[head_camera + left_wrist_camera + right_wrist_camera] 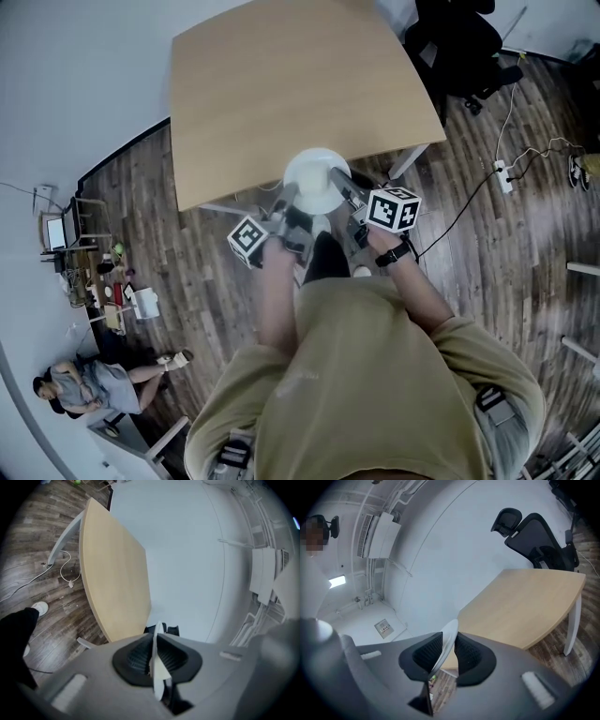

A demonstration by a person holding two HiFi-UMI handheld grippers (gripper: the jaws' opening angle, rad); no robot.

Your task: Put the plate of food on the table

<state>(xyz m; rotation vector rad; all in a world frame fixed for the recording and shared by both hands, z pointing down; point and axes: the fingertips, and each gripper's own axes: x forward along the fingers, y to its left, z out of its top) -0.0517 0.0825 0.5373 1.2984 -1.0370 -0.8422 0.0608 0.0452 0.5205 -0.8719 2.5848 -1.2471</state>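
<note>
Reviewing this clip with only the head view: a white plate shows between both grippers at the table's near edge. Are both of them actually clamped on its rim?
Observer: The left gripper is. The left gripper view shows its two pads pressed together on the rim of the plate.
Operator: And the right one?
Observer: It looks loose. In the right gripper view the right gripper has the rim between its jaws, but the plate leans against one pad, and a gap seems to show beside the other.
</note>
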